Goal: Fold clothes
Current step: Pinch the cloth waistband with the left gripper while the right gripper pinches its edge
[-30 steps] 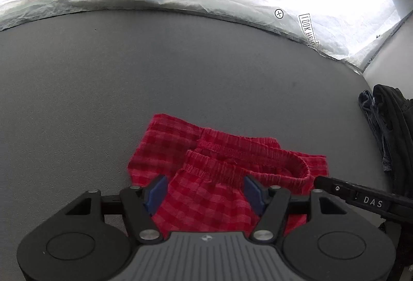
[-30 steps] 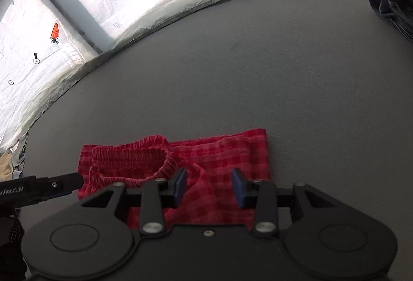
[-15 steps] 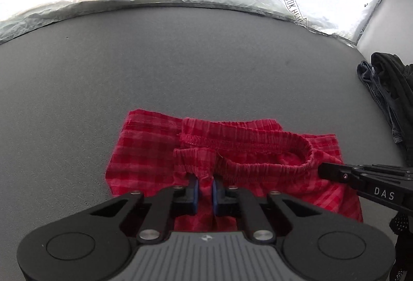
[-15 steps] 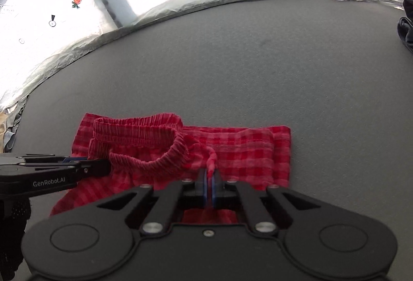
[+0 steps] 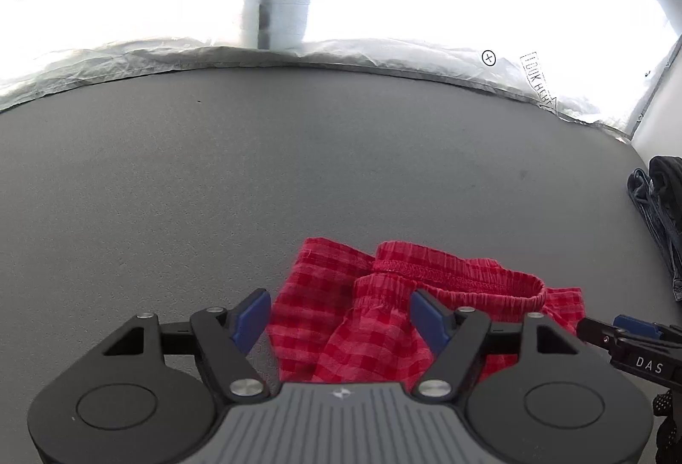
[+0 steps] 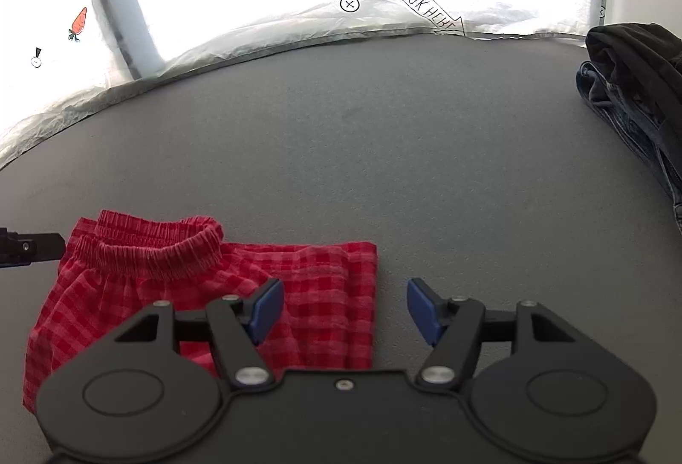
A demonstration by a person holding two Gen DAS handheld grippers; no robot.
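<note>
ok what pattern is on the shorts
Red and pink gingham check on the shorts, clearest in the right wrist view.

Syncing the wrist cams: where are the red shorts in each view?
Left wrist: red shorts low, right of centre, between and beyond the open fingers.
Right wrist: red shorts lower left, mostly left of the fingers.
Shared landmark: the dark clothes pile at the right edge in both views.

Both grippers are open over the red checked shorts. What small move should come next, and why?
Probably close the left gripper on the elastic waistband. The red checked shorts lie rumpled on the grey table, with the waistband bunched and cloth between the left fingers; the right gripper holds nothing.
</note>
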